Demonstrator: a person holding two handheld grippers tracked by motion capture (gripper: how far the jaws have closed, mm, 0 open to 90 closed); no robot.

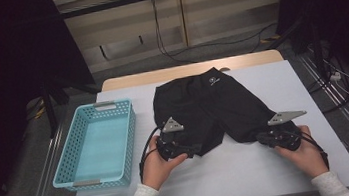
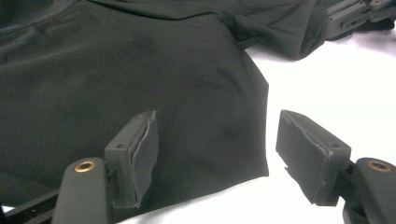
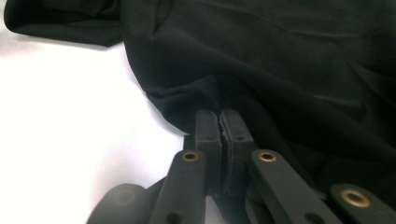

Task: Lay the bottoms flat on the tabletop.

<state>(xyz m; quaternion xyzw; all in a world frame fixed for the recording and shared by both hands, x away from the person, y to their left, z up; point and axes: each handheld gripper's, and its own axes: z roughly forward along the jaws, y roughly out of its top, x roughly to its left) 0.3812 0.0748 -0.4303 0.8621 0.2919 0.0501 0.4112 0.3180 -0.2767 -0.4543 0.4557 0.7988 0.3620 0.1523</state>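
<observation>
Black shorts spread flat on the white tabletop, one claw at each leg hem.

The shorts lie waistband away from the person, legs toward them, to the right of a light-blue basket that stands apart from the cloth. Left claw: jaws stand apart, straddling the corner of the left leg hem, the cloth lying between the pads without being pressed. Right claw: jaws together, clamped on a fold at the edge of the right leg hem; the fabric bunches into creases just ahead of the pads. In the high view both hands rest low at the near edge of the shorts, left hand and right hand well apart.
</observation>
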